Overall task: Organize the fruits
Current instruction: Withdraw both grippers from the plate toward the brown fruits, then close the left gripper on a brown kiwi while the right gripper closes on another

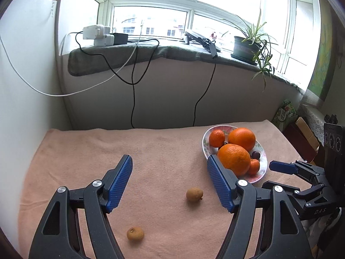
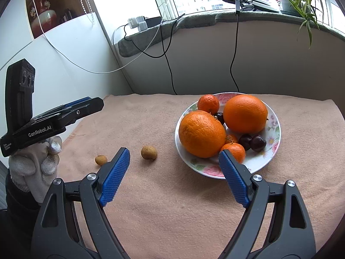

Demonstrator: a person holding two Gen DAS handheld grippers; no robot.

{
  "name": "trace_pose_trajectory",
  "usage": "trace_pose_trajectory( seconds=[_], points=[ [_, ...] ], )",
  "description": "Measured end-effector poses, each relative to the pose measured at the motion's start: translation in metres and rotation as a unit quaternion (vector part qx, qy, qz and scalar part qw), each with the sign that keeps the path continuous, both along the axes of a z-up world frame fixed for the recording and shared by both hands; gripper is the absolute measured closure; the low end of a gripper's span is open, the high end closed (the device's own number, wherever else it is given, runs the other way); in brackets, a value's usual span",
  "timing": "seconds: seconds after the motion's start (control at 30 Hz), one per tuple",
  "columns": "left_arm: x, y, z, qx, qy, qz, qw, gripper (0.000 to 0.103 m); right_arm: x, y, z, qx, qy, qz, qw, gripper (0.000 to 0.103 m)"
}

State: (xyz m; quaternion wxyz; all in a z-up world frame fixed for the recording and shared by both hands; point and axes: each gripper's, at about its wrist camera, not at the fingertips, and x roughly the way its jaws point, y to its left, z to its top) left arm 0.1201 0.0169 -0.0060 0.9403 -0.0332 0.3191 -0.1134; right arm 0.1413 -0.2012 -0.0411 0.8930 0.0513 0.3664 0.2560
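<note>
My left claw (image 1: 169,183) and right claw (image 2: 174,176) both hang wide open and empty above the peach-towelled counter (image 2: 151,205). Two large oranges (image 2: 201,133), three small mandarins (image 2: 208,103) and dark cherries (image 2: 257,142) sit in the floral white ceramic plate (image 2: 273,129). Two small brown longans (image 1: 194,194) lie apart on the towel, beside the plate.

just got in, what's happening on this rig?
A person in white gloves holds a two-finger tool in each hand over a peach towel-covered table. The left tool and right tool are both open and empty. A floral ceramic plate already holds two large oranges, small mandarins and dark cherries. Two small brown longans, the farther one and the nearer one, lie loose on the towel, not yet plated.
</note>
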Motion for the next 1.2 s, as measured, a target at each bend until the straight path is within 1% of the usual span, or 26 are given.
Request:
trace_pose_trajectory(
  seconds=[0.3,0.53,0.63,0.67,0.7,0.77,0.87,0.97,1.2],
  points=[
    [-0.032,0.048,-0.027,-0.007,0.029,0.052,0.9982,0.031,0.000,0.028,-0.010,-0.003,0.013,0.034,0.999,0.016],
    [-0.049,0.058,-0.057,-0.021,0.059,0.075,0.9952,0.032,0.006,0.044,-0.027,-0.009,0.034,0.046,0.998,0.016],
    [-0.053,0.059,-0.066,-0.038,0.069,0.079,0.9937,0.035,0.007,0.052,-0.034,-0.012,0.038,0.048,0.998,0.016],
    [-0.053,0.058,-0.069,-0.041,0.072,0.079,0.9934,0.038,0.007,0.054,-0.035,-0.014,0.040,0.049,0.998,0.016],
    [-0.054,0.058,-0.071,-0.044,0.074,0.080,0.9931,0.040,0.008,0.057,-0.037,-0.016,0.041,0.051,0.998,0.019],
    [-0.054,0.057,-0.075,-0.049,0.078,0.078,0.9927,0.041,0.009,0.063,-0.040,-0.022,0.044,0.055,0.997,0.025],
    [-0.053,0.055,-0.081,-0.049,0.084,0.075,0.9924,0.047,0.013,0.071,-0.046,-0.031,0.050,0.056,0.997,0.028],
    [-0.051,0.053,-0.087,-0.048,0.094,0.072,0.9918,0.050,0.018,0.078,-0.050,-0.037,0.056,0.056,0.996,0.038],
    [-0.045,0.053,-0.095,-0.051,0.106,0.068,0.9908,0.055,0.028,0.091,-0.057,-0.052,0.059,0.056,0.995,0.042]
  ],
)
